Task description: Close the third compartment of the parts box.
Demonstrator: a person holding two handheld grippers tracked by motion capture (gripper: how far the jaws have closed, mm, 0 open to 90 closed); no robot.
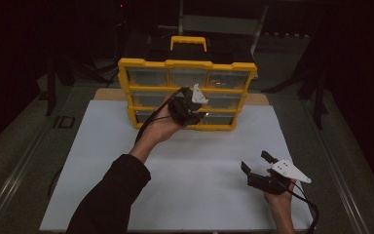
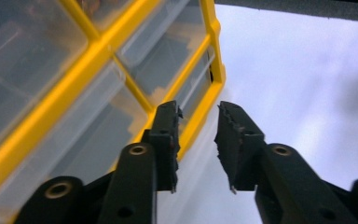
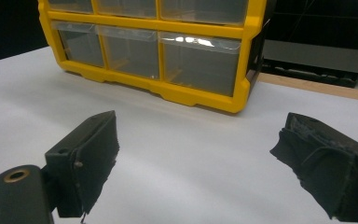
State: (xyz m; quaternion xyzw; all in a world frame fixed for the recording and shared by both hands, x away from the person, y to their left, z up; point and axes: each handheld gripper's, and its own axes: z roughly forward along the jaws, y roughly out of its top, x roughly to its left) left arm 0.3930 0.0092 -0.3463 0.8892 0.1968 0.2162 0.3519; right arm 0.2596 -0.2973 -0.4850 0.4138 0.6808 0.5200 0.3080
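Black jaws of your left hand-held gripper (image 2: 196, 116) stand a little apart with nothing between them, tips just off the lower right corner of the yellow drawer cabinet (image 2: 216, 70). Its bottom-right clear drawer (image 2: 193, 91) lies ahead and slightly to the jaws' left, long axis running along the cabinet's front. Your left hand is much the nearer. Your right hand-held gripper (image 1: 259, 165) hangs wide open, empty, well apart over the white surface (image 1: 204, 161).
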